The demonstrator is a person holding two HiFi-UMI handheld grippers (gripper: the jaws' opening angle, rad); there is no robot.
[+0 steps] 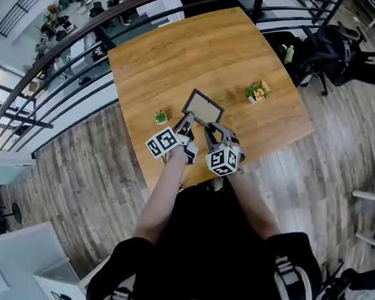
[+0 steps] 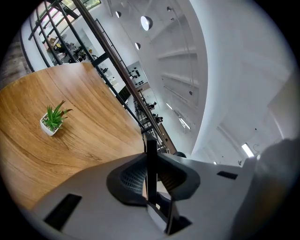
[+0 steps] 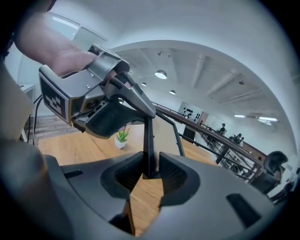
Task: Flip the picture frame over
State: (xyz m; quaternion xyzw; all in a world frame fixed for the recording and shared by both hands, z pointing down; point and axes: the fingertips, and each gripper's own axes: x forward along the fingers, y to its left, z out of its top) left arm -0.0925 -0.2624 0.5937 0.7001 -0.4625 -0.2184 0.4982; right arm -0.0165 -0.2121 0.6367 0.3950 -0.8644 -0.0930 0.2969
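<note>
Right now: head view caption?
Left gripper and right gripper straddle the picture frame's near edge at a wooden table with two plants.

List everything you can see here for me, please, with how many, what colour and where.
table: one, light wood, centre
picture frame: one, black, upright, near the table's front
leafy plant: one, green, white pot, left of frame
flowering plant: one, orange-green, table's right side
railing: one, black, beyond table
office chair: one, black, floor, upper right
left gripper: one, grey, jaws clamped on frame
right gripper: one, grey, jaws astride frame's edge

Open tabletop (image 1: pixel 202 50) beyond frame (image 1: pixel 203 107); plant (image 1: pixel 160 117), flowers (image 1: pixel 257 91) flanking.
</note>
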